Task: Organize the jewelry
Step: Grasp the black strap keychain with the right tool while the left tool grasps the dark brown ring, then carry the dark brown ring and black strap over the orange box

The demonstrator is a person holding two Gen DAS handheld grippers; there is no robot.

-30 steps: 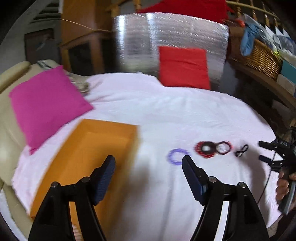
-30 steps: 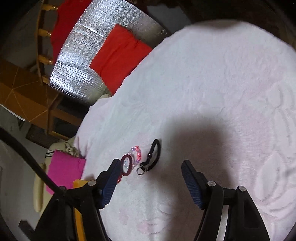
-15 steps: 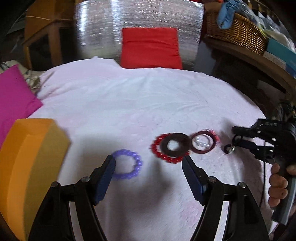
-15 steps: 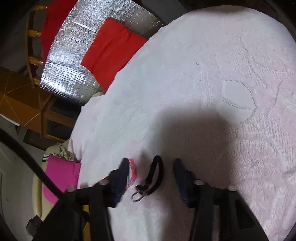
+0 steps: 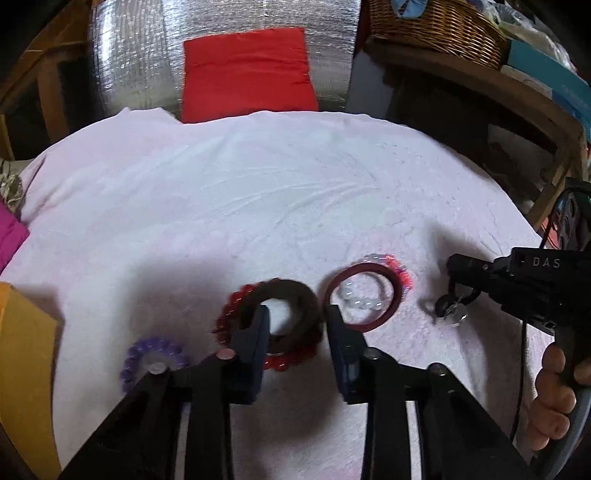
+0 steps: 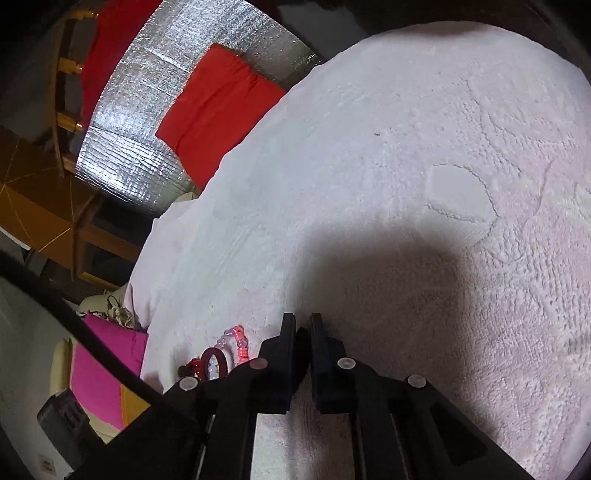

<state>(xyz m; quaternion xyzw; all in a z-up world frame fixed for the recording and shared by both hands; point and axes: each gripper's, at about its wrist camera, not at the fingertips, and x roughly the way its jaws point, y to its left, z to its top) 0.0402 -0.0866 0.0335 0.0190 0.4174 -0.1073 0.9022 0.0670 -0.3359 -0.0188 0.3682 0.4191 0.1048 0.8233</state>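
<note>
**A:** Which piece is each tool on?

**B:** The left gripper [image 5: 297,319] straddles the dark brown ring [image 5: 295,295], which lies flat on top of the red bead bracelet [image 5: 236,314]. One finger sits inside the ring's hole, the other just outside its right edge, jaws still apart with the band between them. So the ring lies dead ahead, and the coming move looks like a plain squeeze.

**A:** And the right?

**B:** The right gripper [image 6: 303,334] is pinched nearly closed on the black clasp strap [image 5: 452,304]. From the left camera the strap dangles at its tip, far right on the cloth; its metal end may touch the surface, I cannot tell. The strap's long axis runs along the fingers.

**A:** What else is near?

**B:** The maroon bangle [image 5: 364,297] lies just right of the brown ring, with clear beads inside it and a pink bead bracelet [image 5: 397,269] at its far edge. The purple bead bracelet [image 5: 153,360] is to the near left, partly under the left tool.

**A:** Surface and room?

**B:** A soft white towel [image 5: 258,192], textured. The orange box [image 5: 26,369] shows at the left edge, likely the destination. Behind are a red cushion [image 5: 247,74] on a silver foil panel [image 5: 129,59] and a wicker basket [image 5: 436,26] on a shelf.
</note>
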